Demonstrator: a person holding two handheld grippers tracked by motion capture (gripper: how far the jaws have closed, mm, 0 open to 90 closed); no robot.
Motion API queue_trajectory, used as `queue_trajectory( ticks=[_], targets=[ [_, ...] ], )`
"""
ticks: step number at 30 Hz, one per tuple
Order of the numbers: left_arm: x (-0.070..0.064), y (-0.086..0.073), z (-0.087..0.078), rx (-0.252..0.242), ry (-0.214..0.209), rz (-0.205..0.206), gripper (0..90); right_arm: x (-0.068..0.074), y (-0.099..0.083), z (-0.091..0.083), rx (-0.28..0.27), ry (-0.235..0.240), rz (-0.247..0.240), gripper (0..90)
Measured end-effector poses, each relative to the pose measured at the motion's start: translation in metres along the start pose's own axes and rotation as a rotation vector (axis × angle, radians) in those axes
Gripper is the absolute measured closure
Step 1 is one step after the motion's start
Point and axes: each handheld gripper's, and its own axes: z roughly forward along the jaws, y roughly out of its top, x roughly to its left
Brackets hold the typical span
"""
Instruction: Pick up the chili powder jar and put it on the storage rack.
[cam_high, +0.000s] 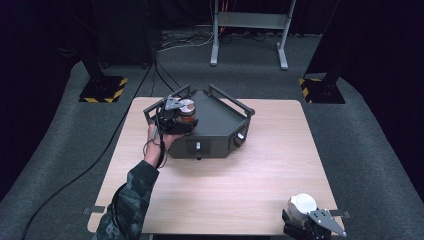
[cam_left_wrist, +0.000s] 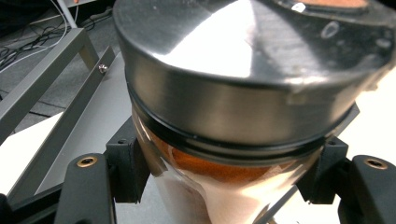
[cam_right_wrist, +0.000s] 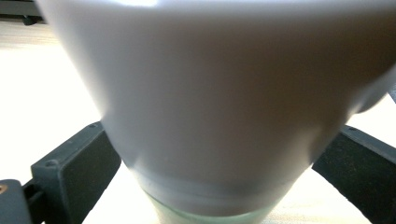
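1. The left tool (cam_high: 176, 116) clamps a jar (cam_left_wrist: 243, 116) between its black jaws. The jar is clear glass with a broad brushed-metal lid, and an orange-brown filling shows through the wall.
2. Seen from the high view, the jar (cam_high: 187, 111) stands at the 9 o'clock side of a dark grey angular tray (cam_high: 220, 120) with raised rail handles. The tray sits toward 12 o'clock on the worktop (cam_high: 225, 190).
3. The right tool (cam_high: 312, 222) grips a white cup (cam_right_wrist: 224, 102), smooth, matte and tapering downward, at the worktop's 5 o'clock corner, close to the edge.
4. The worktop is pale wood grain with rounded corners. A wide bare stretch lies between the tray and the cup.
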Motion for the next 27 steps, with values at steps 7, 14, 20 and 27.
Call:
queue_trajectory(
  ticks=[7, 14, 20, 27],
  targets=[
    [0.003, 0.002, 0.008, 0.012, 0.005, -0.009, 31.7, 0.000, 0.000, -0.001, -0.002, -0.001, 0.002, 0.0],
    [0.005, 0.000, 0.015, 0.025, 0.002, -0.024, 31.7, 0.000, -0.001, 0.000, -0.002, 0.002, 0.002, 0.0],
    [0.006, -0.002, 0.019, 0.034, -0.002, -0.029, 31.7, 0.000, -0.001, 0.000, -0.001, 0.002, 0.006, 0.0],
    [0.006, -0.004, 0.023, 0.042, -0.009, -0.033, 31.7, 0.000, -0.001, -0.001, -0.001, 0.001, 0.005, 0.0]
  ],
)
